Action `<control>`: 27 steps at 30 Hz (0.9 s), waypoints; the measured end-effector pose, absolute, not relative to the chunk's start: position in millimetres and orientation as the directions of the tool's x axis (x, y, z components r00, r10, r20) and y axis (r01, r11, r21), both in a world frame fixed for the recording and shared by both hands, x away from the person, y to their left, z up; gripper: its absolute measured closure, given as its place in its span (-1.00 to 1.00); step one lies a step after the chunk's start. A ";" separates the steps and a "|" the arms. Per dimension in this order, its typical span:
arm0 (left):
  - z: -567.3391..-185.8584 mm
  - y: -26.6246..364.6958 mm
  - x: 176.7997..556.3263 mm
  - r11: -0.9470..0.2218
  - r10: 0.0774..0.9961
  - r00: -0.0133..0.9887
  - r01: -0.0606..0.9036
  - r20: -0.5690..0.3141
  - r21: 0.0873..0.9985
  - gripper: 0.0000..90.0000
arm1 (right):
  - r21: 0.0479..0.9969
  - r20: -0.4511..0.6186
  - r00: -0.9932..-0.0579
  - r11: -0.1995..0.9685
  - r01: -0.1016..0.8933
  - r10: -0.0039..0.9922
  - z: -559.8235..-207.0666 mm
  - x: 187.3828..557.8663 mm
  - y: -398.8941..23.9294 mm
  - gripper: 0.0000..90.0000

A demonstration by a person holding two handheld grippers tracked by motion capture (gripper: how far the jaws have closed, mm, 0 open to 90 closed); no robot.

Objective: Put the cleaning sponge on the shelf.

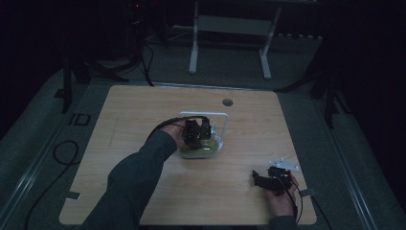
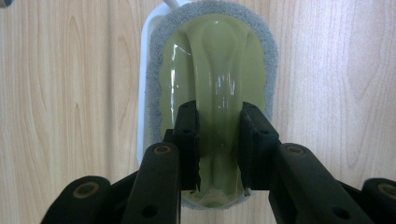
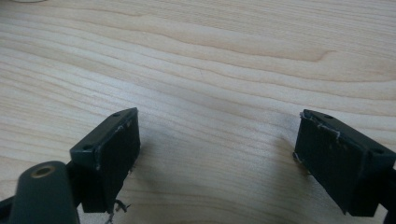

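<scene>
The left gripper [image 2: 219,144] points straight down at the table [image 1: 143,120], its two black jaws pinching the raised green handle of a scrubbing pad [image 2: 215,70]; the pads press on either side of that glossy ridge, near the end of it closest to the hand; beyond the jaws the green top widens into an oval, ringed by a grey fibrous edge; under the scrubbing pad lies a white tray [image 2: 143,93], whose rim shows along one side of the grey edge; in the high view the left gripper [image 1: 197,130] sits over the same scrubbing pad [image 1: 201,151] near the middle of the table, the sleeved forearm reaching in to it, and a white frame [image 1: 225,120] stands just behind the gripper; the right gripper [image 3: 215,158] rests well apart from all this, its jaws spread wide with bare wood between them; in the high view the right gripper [image 1: 261,178] lies low near the table's near edge, held in the hand, its jaws aimed towards the left arm.
</scene>
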State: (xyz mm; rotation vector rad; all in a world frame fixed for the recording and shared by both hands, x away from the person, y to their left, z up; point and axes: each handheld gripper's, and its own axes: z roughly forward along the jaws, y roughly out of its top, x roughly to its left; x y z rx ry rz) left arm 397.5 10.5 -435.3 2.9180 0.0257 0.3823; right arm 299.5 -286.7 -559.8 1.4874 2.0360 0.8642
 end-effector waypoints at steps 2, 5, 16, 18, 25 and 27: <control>-435.7 8.9 398.6 -0.981 0.038 0.966 -0.013 0.257 0.194 0.59 | 0.724 -0.009 -0.301 0.214 0.656 0.953 -559.8 299.5 -286.7 -0.70; -436.0 8.0 400.1 -0.981 0.039 0.965 -0.013 0.261 0.195 0.59 | 0.724 -0.009 -0.302 0.215 0.655 0.953 -559.8 299.5 -286.8 -0.70; -435.7 -1.7 403.4 -0.986 -0.009 0.955 -0.058 0.295 0.158 0.59 | 0.724 -0.010 -0.304 0.217 0.654 0.953 -559.8 299.5 -286.8 -0.70; -437.1 -2.1 404.0 -0.987 -0.010 0.954 -0.058 0.301 0.149 0.59 | 0.724 -0.010 -0.304 0.217 0.655 0.953 -559.8 299.5 -286.8 -0.70; -441.0 -2.7 406.1 -0.988 -0.008 0.949 -0.056 0.316 0.143 0.59 | 0.725 -0.012 -0.306 0.219 0.653 0.952 -559.9 299.6 -286.8 -0.70; -442.9 -3.3 407.3 -0.988 -0.003 0.949 -0.050 0.315 0.143 0.59 | 0.724 -0.009 -0.304 0.216 0.655 0.953 -559.8 299.4 -286.6 -0.70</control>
